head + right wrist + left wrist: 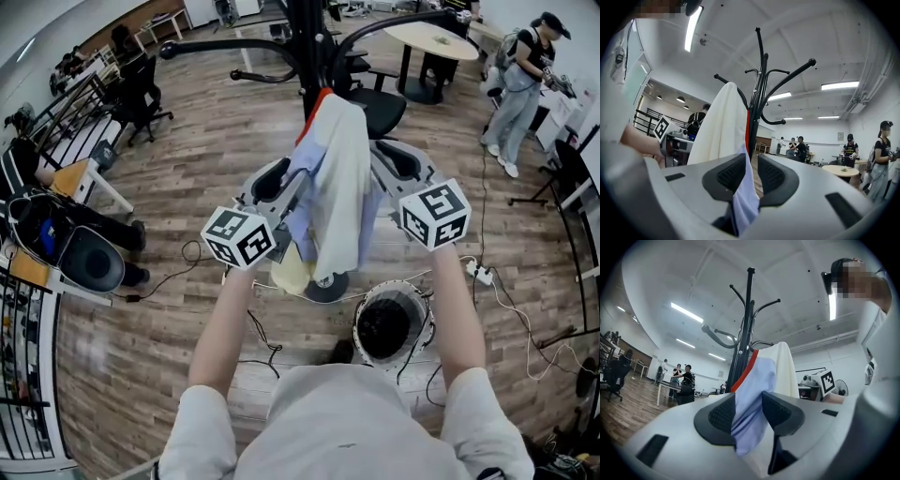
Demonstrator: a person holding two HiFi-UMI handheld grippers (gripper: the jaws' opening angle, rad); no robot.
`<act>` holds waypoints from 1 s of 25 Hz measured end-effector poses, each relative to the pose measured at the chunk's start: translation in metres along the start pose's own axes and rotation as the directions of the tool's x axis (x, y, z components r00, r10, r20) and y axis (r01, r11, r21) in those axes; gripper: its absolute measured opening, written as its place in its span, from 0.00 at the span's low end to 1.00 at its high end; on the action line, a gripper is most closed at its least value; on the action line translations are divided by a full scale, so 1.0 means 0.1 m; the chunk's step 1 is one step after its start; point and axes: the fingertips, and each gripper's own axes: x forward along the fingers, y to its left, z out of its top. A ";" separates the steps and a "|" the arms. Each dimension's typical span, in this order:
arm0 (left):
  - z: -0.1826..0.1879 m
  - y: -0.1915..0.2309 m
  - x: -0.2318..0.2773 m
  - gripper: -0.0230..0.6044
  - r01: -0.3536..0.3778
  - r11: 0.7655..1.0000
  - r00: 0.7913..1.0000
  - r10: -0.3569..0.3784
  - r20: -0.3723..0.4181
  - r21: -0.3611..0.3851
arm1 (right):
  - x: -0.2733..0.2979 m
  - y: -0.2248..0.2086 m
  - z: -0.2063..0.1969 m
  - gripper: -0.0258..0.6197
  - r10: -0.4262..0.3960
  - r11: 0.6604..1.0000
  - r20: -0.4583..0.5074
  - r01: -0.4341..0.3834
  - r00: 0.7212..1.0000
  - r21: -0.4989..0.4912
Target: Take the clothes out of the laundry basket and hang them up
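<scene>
Jaws apart on my left tool and right tool alike, slack cloth lying between them, gripped by neither; the garment hangs draped over the coat stand directly ahead, long axis vertical, so I judge both tools must back straight out.

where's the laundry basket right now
In the head view the laundry basket stands on the wood floor at lower centre-right, just under the person's right forearm and to the right of the coat rack's round base.
</scene>
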 end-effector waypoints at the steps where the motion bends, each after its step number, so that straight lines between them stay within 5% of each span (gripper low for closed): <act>1: 0.00 0.00 -0.04 0.33 0.007 1.000 1.000 -0.007 -0.002 -0.002 | -0.04 0.00 0.01 0.18 -0.017 1.000 0.001 0.017 1.000 0.003; 13: -0.17 -0.38 -0.45 0.34 0.138 0.990 0.988 -0.136 -0.066 0.021 | -0.68 0.36 -0.02 0.17 -0.175 0.983 -0.025 0.176 0.984 0.049; 25: -0.49 -1.15 -0.93 0.29 0.317 0.948 0.941 -0.312 -0.131 0.019 | -1.34 1.14 -0.27 0.14 -0.276 0.951 -0.080 0.285 0.958 0.124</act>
